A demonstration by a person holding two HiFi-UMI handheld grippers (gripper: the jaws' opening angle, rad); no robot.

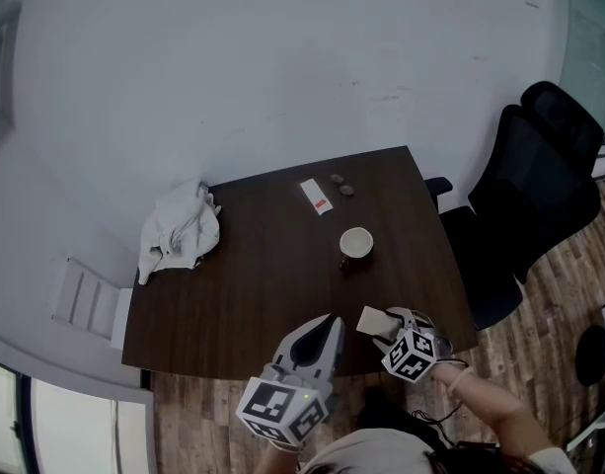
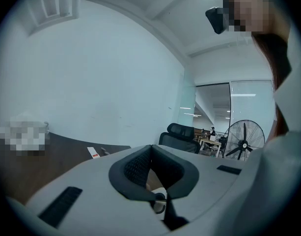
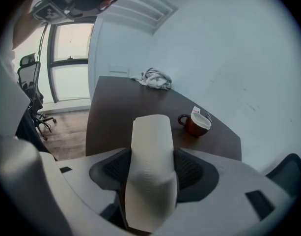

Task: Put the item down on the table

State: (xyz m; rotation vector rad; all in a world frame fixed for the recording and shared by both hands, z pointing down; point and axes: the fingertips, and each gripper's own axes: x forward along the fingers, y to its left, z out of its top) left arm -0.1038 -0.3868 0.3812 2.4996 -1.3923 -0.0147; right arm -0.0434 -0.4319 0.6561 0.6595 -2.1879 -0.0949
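Napkin [image 3: 150, 151] in right gripper [image 3: 149, 173]; cup [image 3: 195, 124] ahead

Head view looks steeply down at the table [image 1: 233, 294] — gripper views skim it.

Office: dark desk [image 1: 253, 294] w/ black swivel chair [image 1: 544, 191] at its right edge; wood-look floor [image 1: 568, 294]; glass partition [image 2: 211, 109], more desks [image 2: 209, 142] & fan [image 2: 244, 140] beyond.

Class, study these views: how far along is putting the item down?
Done: the folded paper is picked up. In hand: the right tool grips it over the table, near its front edge. Left: lower and release it. The left tool is shut, empty.
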